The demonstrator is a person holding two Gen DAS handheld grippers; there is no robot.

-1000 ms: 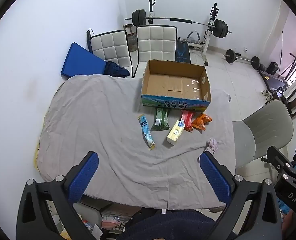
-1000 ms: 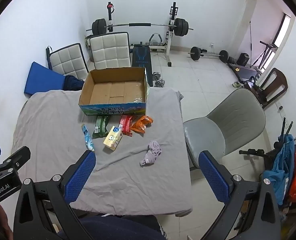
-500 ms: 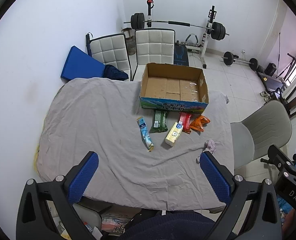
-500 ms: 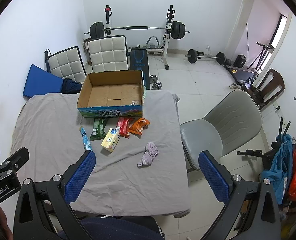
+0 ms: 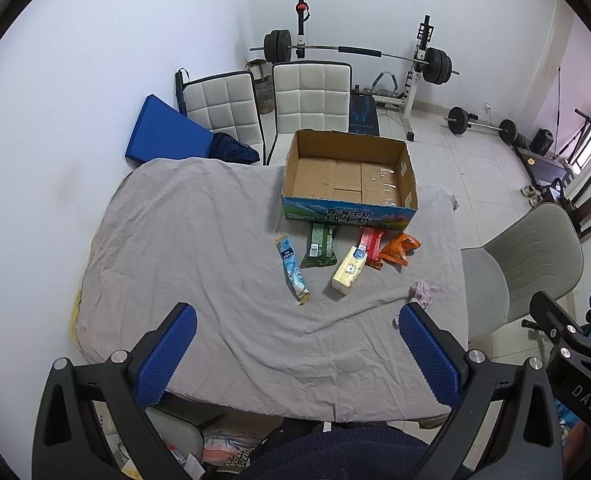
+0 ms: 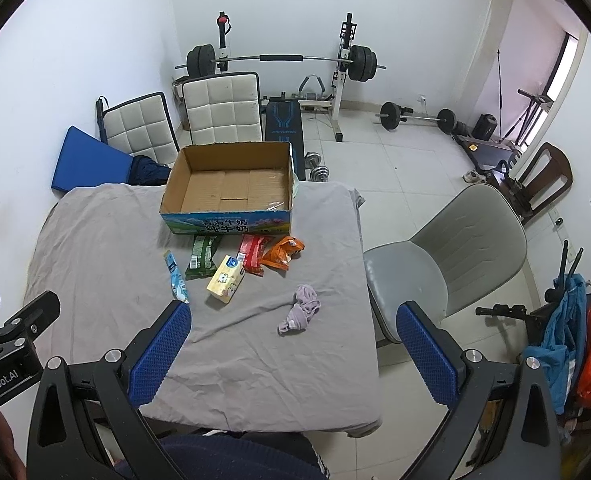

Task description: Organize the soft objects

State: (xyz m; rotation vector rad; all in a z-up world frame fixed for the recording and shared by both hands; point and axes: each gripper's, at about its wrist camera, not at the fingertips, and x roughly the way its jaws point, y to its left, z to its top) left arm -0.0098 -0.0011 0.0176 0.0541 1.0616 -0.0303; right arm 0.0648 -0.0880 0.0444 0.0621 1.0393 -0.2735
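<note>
Table (image 5: 183, 240) draped in grey cloth, seen from high above by both wrist cameras. Left gripper (image 5: 295, 356) hanging over the near edge, blue pads spread wide, nothing between them. Right gripper (image 6: 293, 354) likewise — jaws parted, empty, poised above the near right portion of the cloth.

Cardboard box (image 5: 349, 206) open and bare inside, sitting at the far side of the table. Just in front of its printed face, a loose row of soft packets: blue-and-white sachet (image 5: 293, 270) farthest left, green packet (image 5: 320, 245) beside it, yellow tissue pack (image 5: 349, 270) nearer the camera, red packet (image 5: 371, 245) partly tucked behind the tissue pack, orange packet (image 5: 400, 249) at the right end. All well ahead of both grippers, none touched.

Crumpled lilac cloth (image 6: 301, 308) lying apart from the row, nearer the table's right edge — in the right wrist view, ahead of the jaws and between the two pads' lines; in the left wrist view, just past the tip of the right-hand pad.

Grey chair (image 6: 447, 256) beside the table's right edge. Two white padded chairs (image 5: 311, 100) and a barbell rack (image 6: 279, 60) beyond the box.
</note>
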